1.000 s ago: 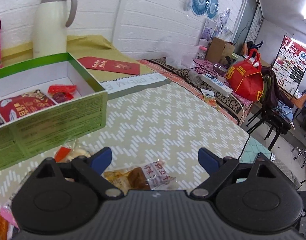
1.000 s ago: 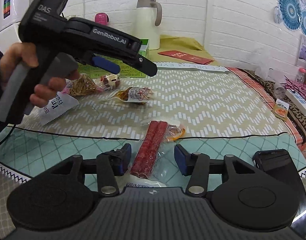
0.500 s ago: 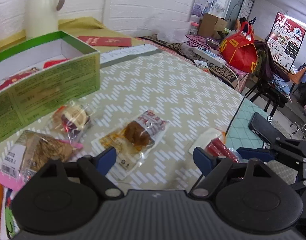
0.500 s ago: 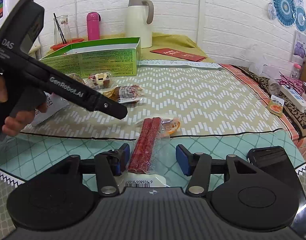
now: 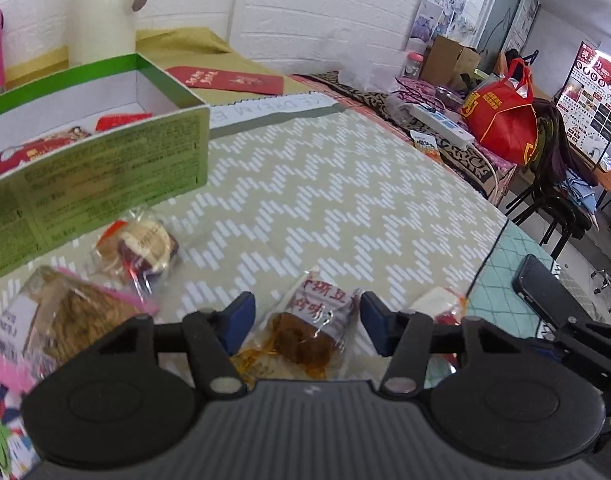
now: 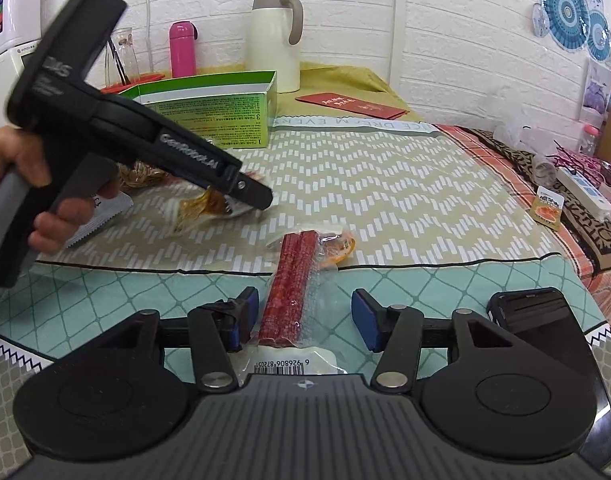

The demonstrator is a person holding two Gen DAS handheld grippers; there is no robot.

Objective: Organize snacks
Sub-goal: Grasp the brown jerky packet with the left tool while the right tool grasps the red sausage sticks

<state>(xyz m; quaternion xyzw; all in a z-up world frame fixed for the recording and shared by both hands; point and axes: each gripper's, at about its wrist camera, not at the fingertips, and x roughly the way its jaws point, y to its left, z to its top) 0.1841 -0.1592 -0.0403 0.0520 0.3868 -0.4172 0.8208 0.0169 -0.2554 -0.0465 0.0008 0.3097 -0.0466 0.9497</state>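
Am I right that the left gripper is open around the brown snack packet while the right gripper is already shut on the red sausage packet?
Not quite. In the right wrist view the right gripper is open, straddling the red sausage packet without clamping it. The left gripper is indeed open around the brown snack packet.

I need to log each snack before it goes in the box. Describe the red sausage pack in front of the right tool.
The long clear plastic pack holding two red sausage sticks lies flat on the teal diamond-patterned cloth. The sticks lie side by side, pointing away from the camera. A white barcode label sits at its near end, a small orange sachet at its far end. It lies between the open fingers of the right tool, nearer the left finger; whether that finger touches it is unclear.
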